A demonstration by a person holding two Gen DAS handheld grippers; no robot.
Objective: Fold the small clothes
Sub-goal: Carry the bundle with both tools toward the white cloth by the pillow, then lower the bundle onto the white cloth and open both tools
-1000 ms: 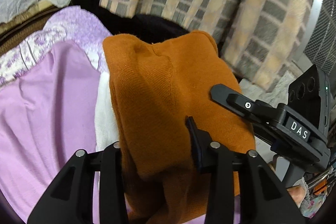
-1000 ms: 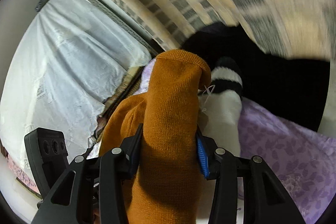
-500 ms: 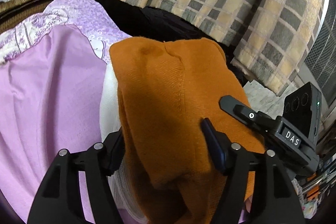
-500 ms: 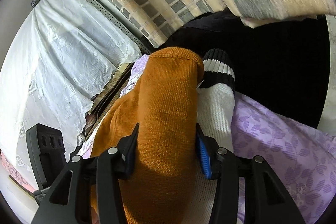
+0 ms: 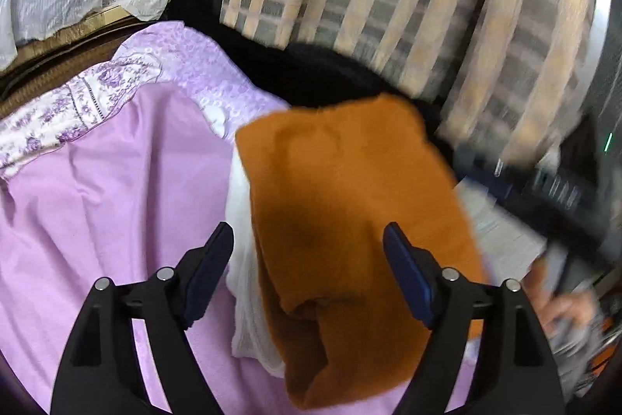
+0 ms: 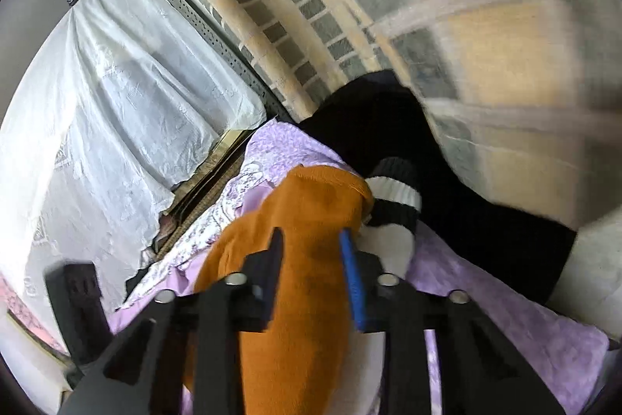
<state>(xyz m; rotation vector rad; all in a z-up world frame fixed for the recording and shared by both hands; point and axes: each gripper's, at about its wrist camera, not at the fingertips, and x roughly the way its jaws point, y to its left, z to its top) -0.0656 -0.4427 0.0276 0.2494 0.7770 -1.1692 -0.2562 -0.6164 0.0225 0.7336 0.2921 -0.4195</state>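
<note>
Orange sock (image 5: 350, 220) lies on the lilac sheet (image 5: 109, 220) of the bed, stacked over a white sock (image 6: 392, 240) with a black-striped cuff.

Left gripper (image 5: 307, 259): jaws opening, wide either side of the orange sock, pads clear of the cloth. Right gripper (image 6: 311, 271): jaws closing around the orange sock near its cuff end; frame too blurred to say the pads bite yet.

Risks, as I judge them:
- Right jaws may catch the white sock beneath as well, so both lift together.
- A pinch on the top layer only would let the fold fall open.
- With the left let go, any pull from the right could drag the pair askew on the smooth sheet.

Materials: orange sock is a thick, soft, fuzzy knit, limp; white sock ribbed; sheet thin and creased. Checked blanket (image 5: 427, 6) and a black garment (image 6: 388, 127) behind.
</note>
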